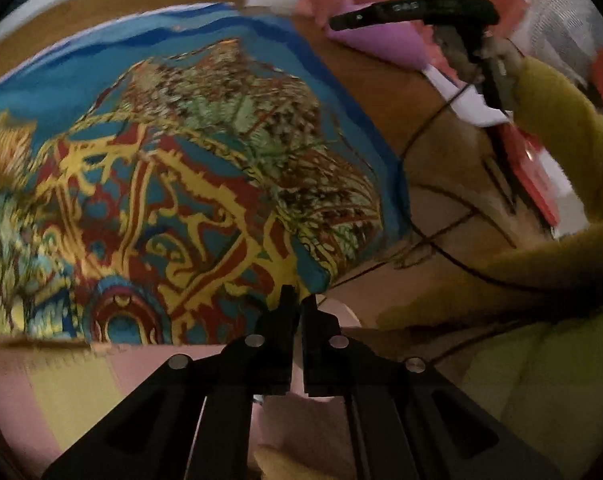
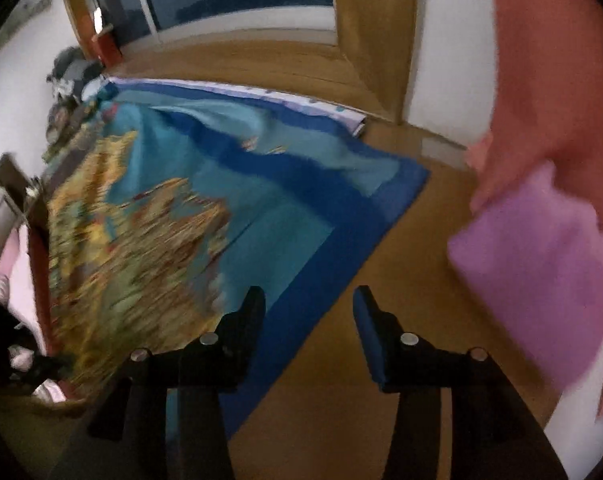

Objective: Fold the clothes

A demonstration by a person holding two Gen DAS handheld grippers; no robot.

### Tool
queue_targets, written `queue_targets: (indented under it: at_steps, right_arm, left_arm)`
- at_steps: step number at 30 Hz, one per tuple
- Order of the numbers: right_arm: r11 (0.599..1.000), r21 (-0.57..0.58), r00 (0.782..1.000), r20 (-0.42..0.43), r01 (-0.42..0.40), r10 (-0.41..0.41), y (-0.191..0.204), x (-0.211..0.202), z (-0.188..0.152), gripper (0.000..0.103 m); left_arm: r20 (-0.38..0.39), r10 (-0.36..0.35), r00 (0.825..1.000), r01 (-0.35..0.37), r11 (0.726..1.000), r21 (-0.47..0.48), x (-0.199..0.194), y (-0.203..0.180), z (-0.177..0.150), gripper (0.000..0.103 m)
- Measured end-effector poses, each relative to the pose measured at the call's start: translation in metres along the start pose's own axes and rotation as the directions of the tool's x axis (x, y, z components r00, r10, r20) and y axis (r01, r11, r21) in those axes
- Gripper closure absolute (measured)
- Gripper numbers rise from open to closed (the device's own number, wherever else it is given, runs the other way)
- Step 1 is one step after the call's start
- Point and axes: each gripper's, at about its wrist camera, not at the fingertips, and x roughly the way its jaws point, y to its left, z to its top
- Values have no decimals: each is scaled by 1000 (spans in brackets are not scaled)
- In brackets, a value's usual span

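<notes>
A large blue cloth with a yellow, red and green pattern point(image 1: 181, 184) lies spread on the wooden floor. It also shows in the right wrist view point(image 2: 205, 208), with a dark blue border. My left gripper point(image 1: 298, 300) is shut on the cloth's near edge and lifts a fold of it. My right gripper point(image 2: 307, 300) is open and empty, above the cloth's right border and the bare floor. The right gripper also shows from outside in the left wrist view point(image 1: 413, 12), at the top right.
A purple folded cloth point(image 2: 541, 280) and a pink-orange fabric point(image 2: 553, 60) lie to the right. A wooden floor point(image 2: 341, 400) surrounds the cloth. Dark items point(image 2: 69, 76) sit by the far wall. A thin black cable point(image 1: 433, 240) crosses the floor.
</notes>
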Motion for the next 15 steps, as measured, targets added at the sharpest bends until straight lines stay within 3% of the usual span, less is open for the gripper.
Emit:
queue_targets:
  at_steps: [4, 7, 8, 11, 14, 15]
  right_arm:
    - [996, -86, 1000, -24, -9, 7, -16, 47, 24, 57]
    - [994, -107, 999, -44, -34, 30, -23, 76, 35, 57]
    - [993, -102, 998, -47, -54, 49, -25, 81, 36, 57]
    - [989, -112, 994, -58, -94, 88, -24, 88, 35, 57]
    - [986, -152, 996, -58, -74, 66, -15, 87, 29, 61]
    - [985, -161, 997, -56, -61, 52, -12, 86, 27, 67]
  left_arm:
    - [16, 90, 996, -90, 996, -26, -29, -6, 18, 94]
    - [44, 208, 977, -208, 978, -13, -55, 0, 38, 86]
    - [50, 242, 969, -242, 970, -14, -60, 7, 45, 81]
    - [60, 312, 948, -310, 950, -44, -74, 40, 69, 80]
    - [88, 343, 935, -343, 939, -16, -82, 74, 93, 79]
    - [85, 368, 926, -370, 929, 7, -79, 89, 104, 79]
